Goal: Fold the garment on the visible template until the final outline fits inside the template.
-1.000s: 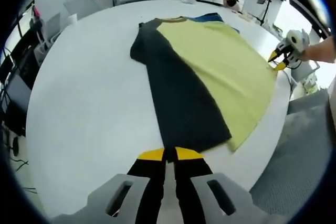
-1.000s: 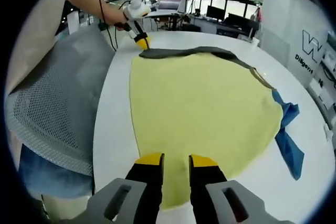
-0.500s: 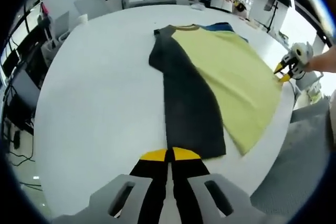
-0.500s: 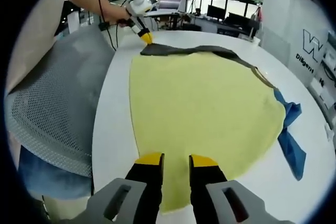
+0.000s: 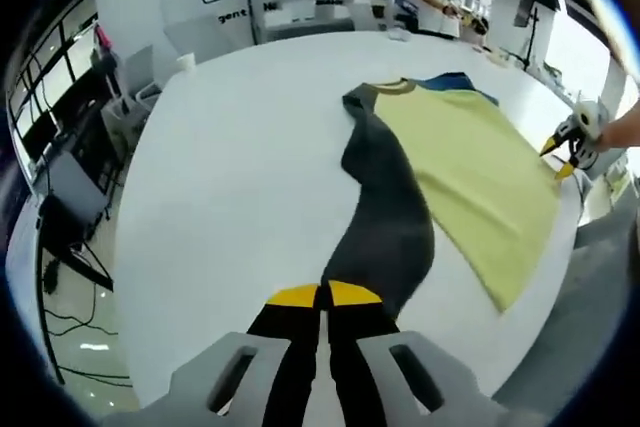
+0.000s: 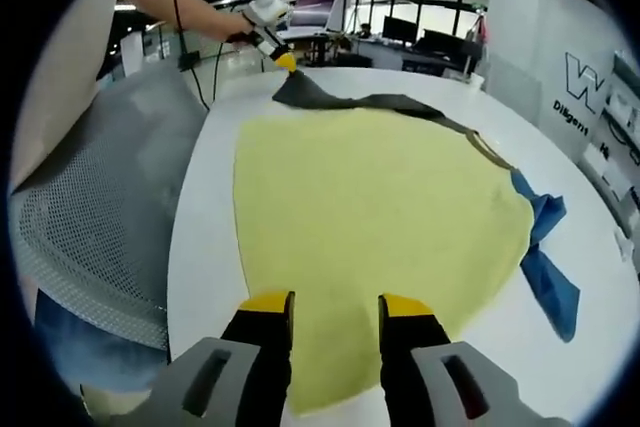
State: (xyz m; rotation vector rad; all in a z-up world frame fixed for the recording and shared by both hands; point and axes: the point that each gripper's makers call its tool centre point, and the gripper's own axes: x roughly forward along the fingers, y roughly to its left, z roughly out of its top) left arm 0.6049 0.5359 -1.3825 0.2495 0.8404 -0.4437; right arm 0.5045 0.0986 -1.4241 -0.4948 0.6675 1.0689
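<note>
- My left gripper [image 5: 321,295] is clamped on the shirt [image 5: 455,172]'s dark hem, lifted off the table [image 5: 230,167].
- My right gripper [image 6: 335,305] gapes over the shirt's yellow edge — holding nothing.

Bright, even indoor light from ceiling lamps — small white spots toward 12 o'clock in the right gripper view. The white table [image 5: 230,177] glares faintly; shadows are soft. Fisheye bending curves everything near the edges — the background there blurs slightly.
</note>
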